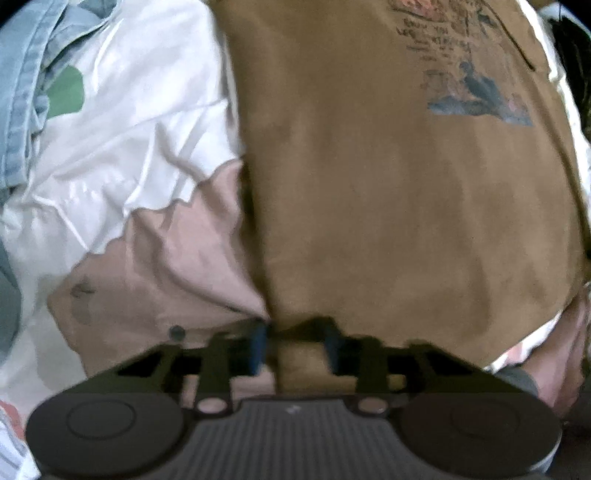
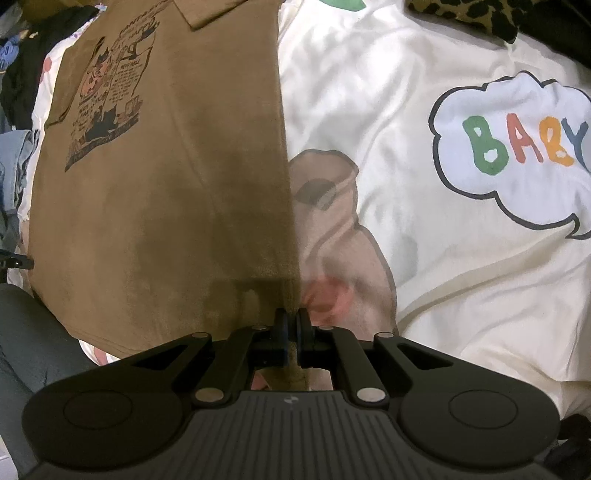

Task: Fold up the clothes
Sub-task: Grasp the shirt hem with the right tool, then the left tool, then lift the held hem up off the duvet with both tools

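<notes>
- since we want to fold the brown t-shirt (image 2: 159,206), we have it spread flat on the bed with the print side up, collar at the far end and hem towards us, so its long edges run straight and can serve as fold lines.
- our right gripper (image 2: 291,332) is clenched on the hem corner at the shirt's right edge; a strip of brown cloth shows pinched between the blue pads (image 2: 282,334), and the straight side edge runs away from that grip towards the collar (image 2: 207,14).
- our left gripper (image 1: 295,347) sits at the hem on the other side, its fingers parted with brown cloth lying between them; the left view is blurred, so we judge the jaws released around the hem rather than biting it, though we cannot be certain.
- we hold both near corners because lifting the hem evenly would let us carry the bottom half up over the printed graphic (image 2: 107,92) without skewing the fold.
- underneath lies the white bedsheet (image 2: 424,110) with its cartoon bear (image 2: 340,236) and "baby" bubble (image 2: 513,147), a soft, wrinkled base that may drag the cloth.
- other clothes (image 1: 26,92) wait in a heap at the bed's left edge, well apart from the shirt, so the folding area is not crowded.
</notes>
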### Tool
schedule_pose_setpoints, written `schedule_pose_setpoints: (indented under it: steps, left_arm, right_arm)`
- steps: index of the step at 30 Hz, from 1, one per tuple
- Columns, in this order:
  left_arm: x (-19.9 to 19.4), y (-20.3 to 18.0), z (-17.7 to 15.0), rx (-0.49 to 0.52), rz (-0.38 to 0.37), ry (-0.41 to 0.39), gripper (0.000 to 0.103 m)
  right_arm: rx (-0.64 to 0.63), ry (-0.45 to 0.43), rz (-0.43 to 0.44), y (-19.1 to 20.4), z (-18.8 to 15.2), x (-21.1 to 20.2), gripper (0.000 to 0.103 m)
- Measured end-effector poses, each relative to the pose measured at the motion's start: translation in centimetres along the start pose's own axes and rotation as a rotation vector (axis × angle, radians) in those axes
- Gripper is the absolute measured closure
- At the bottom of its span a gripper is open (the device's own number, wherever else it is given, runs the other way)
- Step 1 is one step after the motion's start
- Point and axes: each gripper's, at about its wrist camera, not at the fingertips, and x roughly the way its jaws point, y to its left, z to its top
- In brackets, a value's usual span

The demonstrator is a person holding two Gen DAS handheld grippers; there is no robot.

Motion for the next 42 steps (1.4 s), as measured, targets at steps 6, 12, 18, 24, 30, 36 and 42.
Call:
schedule_pose_setpoints:
  steps: [6,12,18,24,30,36,42]
  left_arm:
    - [0.3,1.4,-0.8,0.001,-0.050,0.023,0.084]
    - [0.4,2.0,-1.3,0.022,-0.108,0.044,0.072]
    - [1.5,2.0,-1.0,0.053,-0.129,0.115,0.072]
    - [2.1,2.7,-0.6,0.030,-0.129,0.129,0.080]
    - [0.4,2.5,-1.4,0.045,-0.083,0.039,0.101]
    - [-2.6,2.9,-2.5,0.020,-0.118,-0.104,0.101]
    - [-5.0,4.4,-2.2,-0.014,-0.178,-0.217,0.101]
  right_arm:
    - [-0.005,0.004,-0.006,0.0,-0.1,0.0,0.100]
    - [-0.009,0.011,-0.016,0.1,0.0,0.2,0.099]
    - [-0.007,0.014,-0.022,0.1,-0.1,0.6,0.099]
    - [-0.015,0.017,-0.052,0.3,0.0,1.2,0.090]
    - [-0.068,0.042,-0.057,1.3,0.6,1.0,0.100]
    - [-0.143,-0.008,-0.030,3.3,1.3,-1.3,0.102]
    - [-0.122,-0.080,-0.011,2.9,2.4,-3.9,0.102]
